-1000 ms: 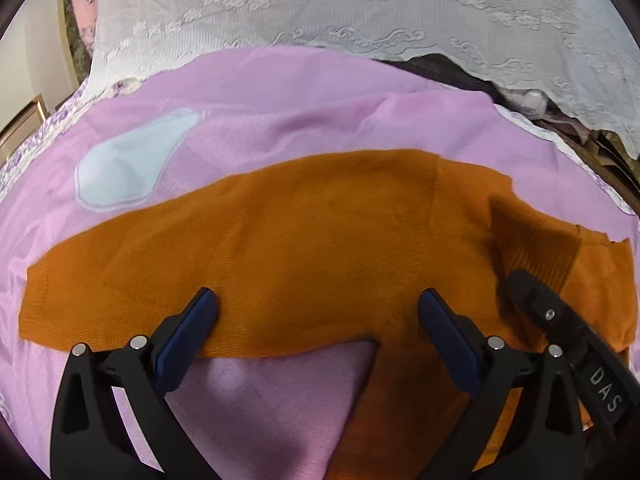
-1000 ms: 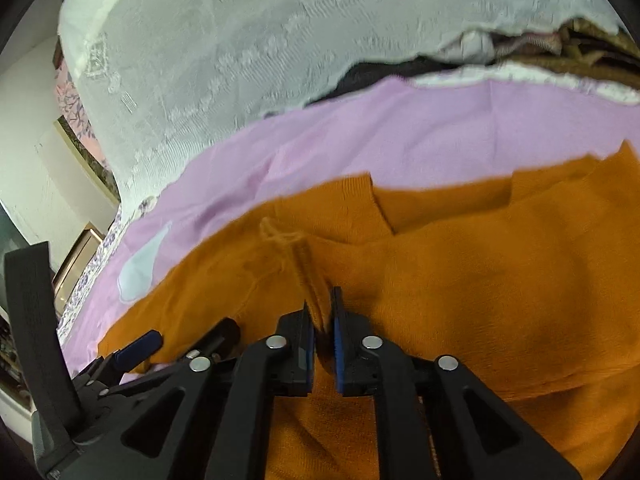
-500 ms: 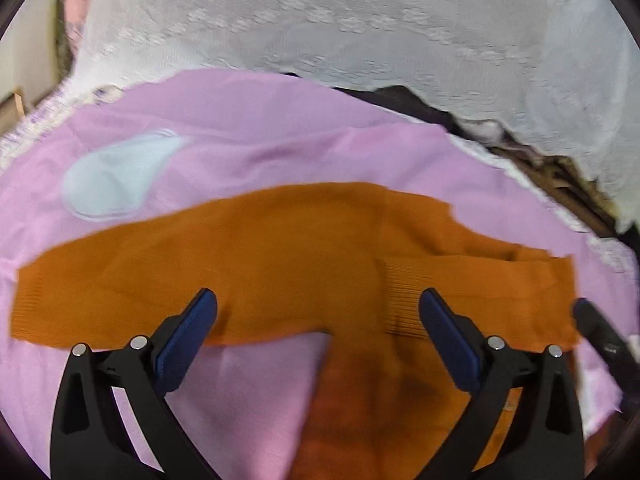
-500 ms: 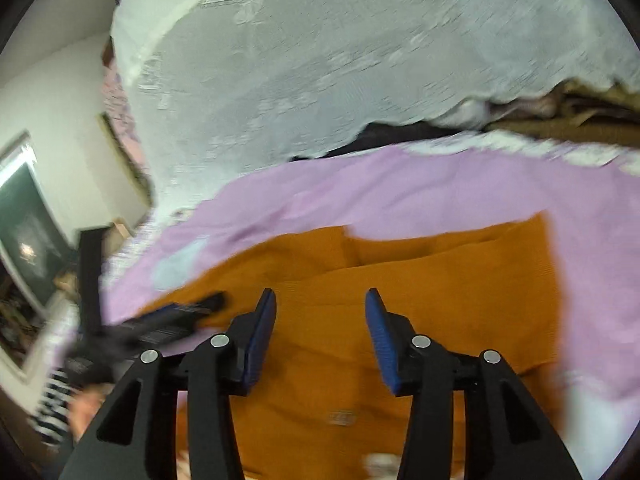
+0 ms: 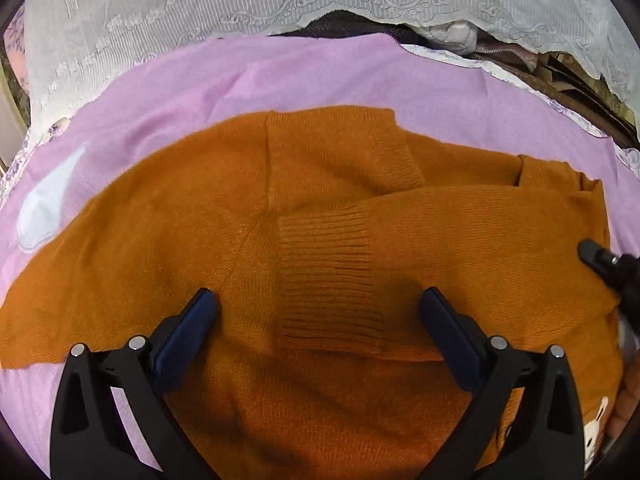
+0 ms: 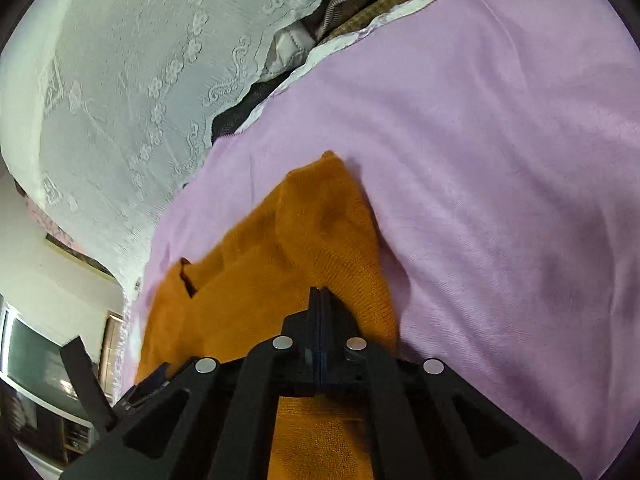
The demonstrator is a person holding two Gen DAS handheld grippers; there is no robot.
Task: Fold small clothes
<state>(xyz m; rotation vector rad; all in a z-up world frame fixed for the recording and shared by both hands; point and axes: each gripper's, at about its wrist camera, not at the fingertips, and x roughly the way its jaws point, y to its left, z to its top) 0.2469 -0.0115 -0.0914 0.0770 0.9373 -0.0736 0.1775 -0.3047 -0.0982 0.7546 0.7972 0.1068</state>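
**knitfan:** So the orange sweater was lying on the pink sheet, one sleeve already laid across the chest with its ribbed cuff near the middle. The left hand-held gripper hovered over that cuff with its jaws spread wide, holding nothing. The right hand-held gripper had its jaws pressed fully together at the sweater's right edge; I honestly couldn't tell if any knit was pinched between them.

**foldit_dave:** My worry would be the right one. If it only had a thin bit of knit, a pull could slip it free, or drag the whole body sideways and undo the sleeve fold.

**knitfan:** Yeah, and the sheet looked soft and a bit wrinkled, so it could bunch up too. White lace cloth hung behind, with clutter peeking out underneath.
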